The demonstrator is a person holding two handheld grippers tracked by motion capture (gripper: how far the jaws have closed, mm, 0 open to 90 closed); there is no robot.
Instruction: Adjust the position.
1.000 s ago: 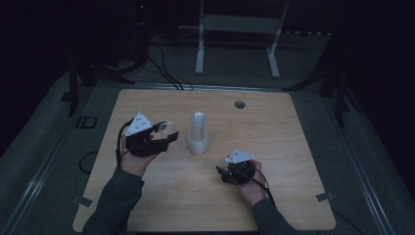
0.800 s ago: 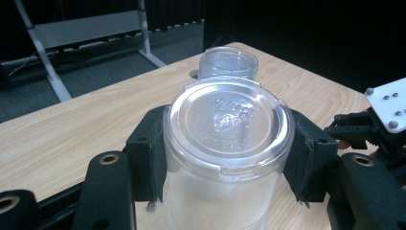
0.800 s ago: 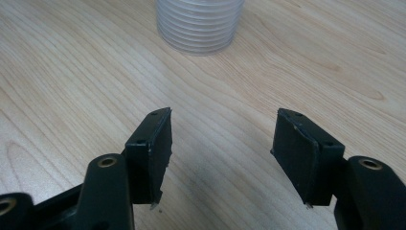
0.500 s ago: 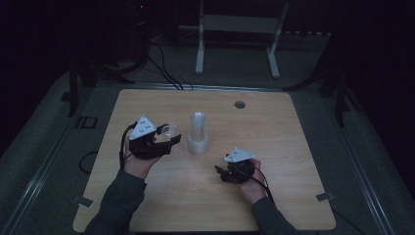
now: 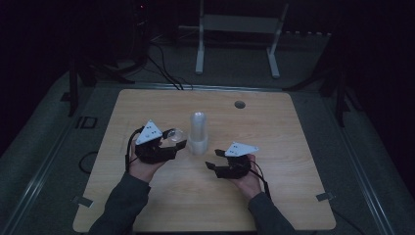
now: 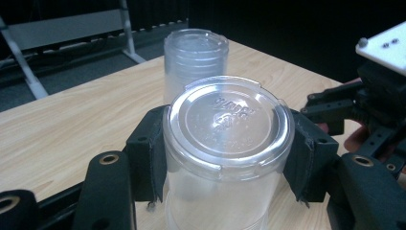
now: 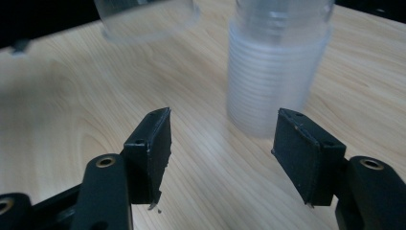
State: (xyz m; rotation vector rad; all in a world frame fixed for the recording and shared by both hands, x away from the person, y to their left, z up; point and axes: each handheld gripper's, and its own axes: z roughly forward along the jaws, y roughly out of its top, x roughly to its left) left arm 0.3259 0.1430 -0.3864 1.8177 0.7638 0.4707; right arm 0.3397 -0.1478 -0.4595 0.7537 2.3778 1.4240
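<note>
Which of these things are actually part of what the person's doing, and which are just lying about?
In use:
- clear plastic cup, upside down, clamped in the left tongs
- stack of clear plastic cups, standing upside down on the table
- right tongs, nothing between them, aimed near the stack

Lying about:
- metal stand behind the table
- cables on the floor

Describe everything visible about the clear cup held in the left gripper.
The clear cup looks like thin, see-through plastic, turned upside down, so its round embossed base faces up with a raised rim around it. The left gripper clamps its wall from both sides with black pads. It sits tilted just off the wooden table, beside a tall stack of similar cups, without touching it.
</note>
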